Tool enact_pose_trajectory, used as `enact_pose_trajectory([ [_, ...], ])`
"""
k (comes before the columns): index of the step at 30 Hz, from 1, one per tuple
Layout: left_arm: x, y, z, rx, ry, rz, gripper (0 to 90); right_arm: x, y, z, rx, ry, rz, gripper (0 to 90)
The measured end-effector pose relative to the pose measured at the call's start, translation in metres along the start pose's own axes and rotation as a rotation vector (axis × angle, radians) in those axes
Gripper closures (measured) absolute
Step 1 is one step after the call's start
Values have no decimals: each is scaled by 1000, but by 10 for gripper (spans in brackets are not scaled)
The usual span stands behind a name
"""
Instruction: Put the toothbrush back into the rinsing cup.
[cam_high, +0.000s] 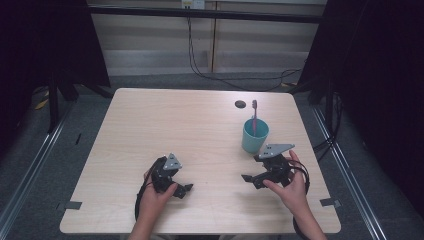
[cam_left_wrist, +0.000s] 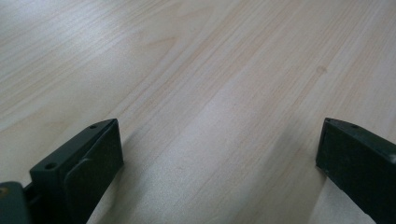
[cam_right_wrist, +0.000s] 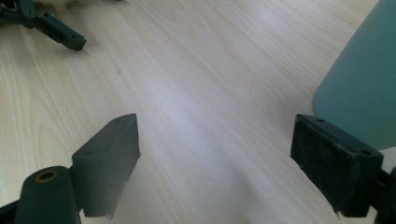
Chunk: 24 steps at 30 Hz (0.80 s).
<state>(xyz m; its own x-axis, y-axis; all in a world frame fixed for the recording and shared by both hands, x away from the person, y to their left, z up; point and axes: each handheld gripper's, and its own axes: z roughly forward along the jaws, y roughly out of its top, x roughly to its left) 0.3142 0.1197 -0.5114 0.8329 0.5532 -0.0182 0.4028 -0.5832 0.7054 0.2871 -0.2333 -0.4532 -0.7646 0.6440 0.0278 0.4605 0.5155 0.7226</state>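
Tongs gape, both pairs, over bare worktop (cam_high: 200, 120). My right tongs (cam_high: 257, 174) sit just beside the cup (cam_high: 254, 137) (toothbrush (cam_high: 254, 116) upright inside); my left tongs (cam_high: 181, 184) hold nothing.

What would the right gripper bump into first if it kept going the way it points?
Probably the left gripper, far across the bare table. The right gripper is open, and the teal cup stands off to one side.

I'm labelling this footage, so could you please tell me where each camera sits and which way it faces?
High view: above the person's side, looking forward and down on the table, both hands, left gripper, right gripper, teal cup, toothbrush.
Left gripper view: rides the left gripper, looking along open jaws at bare tabletop.
Right gripper view: rides the right gripper, jaws open.
Shared: right and high views both show the cup.
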Motion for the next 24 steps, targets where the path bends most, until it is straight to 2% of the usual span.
enact_pose_trajectory([
  [2,0,0,0,0,0,0,3,1,-2,2,2,-2,-8,151],
  [10,0,0,0,0,0,-1,3,1,-13,8,10,8,12,151],
  [24,0,0,0,0,1,-1,3,3,-33,16,31,3,4,151],
])
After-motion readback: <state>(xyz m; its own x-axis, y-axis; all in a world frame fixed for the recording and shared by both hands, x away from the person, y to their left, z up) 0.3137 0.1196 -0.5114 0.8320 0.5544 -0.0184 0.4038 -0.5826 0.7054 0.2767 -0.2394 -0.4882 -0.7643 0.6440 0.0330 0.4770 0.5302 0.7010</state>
